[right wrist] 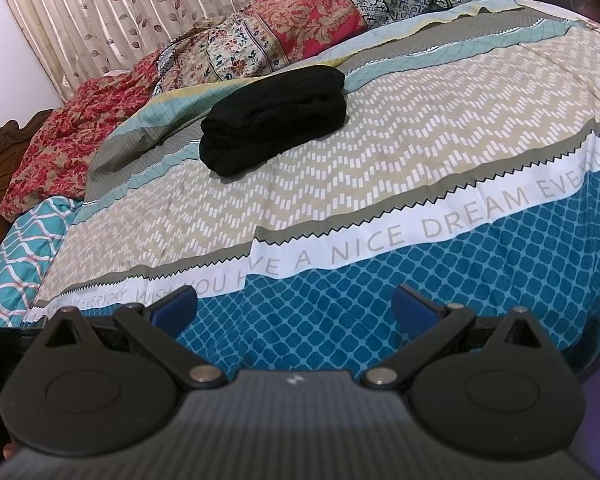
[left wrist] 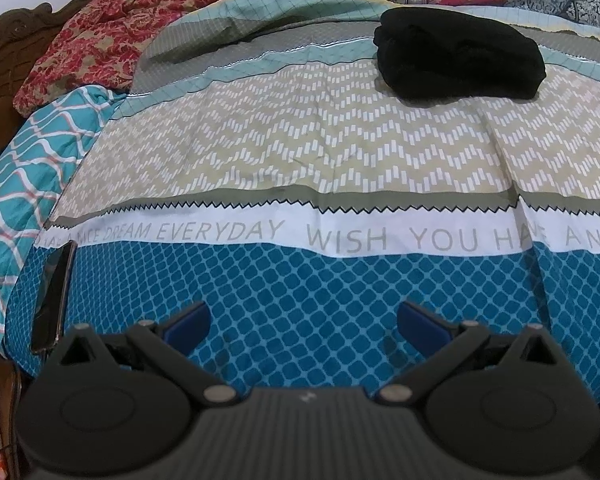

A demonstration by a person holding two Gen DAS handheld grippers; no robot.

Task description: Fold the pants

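Observation:
The black pants (left wrist: 458, 60) lie folded in a thick compact bundle on the far part of the bed; they also show in the right wrist view (right wrist: 276, 118). My left gripper (left wrist: 303, 320) is open and empty, low over the blue patterned near edge of the bedspread (left wrist: 300, 160), far from the pants. My right gripper (right wrist: 296, 306) is open and empty too, over the same blue band, with the pants well beyond it to the upper left.
A dark phone (left wrist: 54, 300) lies at the bed's near left edge. Rumpled red floral and patchwork blankets (right wrist: 260, 36) pile along the far side. A carved wooden headboard (left wrist: 4, 64) stands at left, and a curtain (right wrist: 120, 8) hangs behind.

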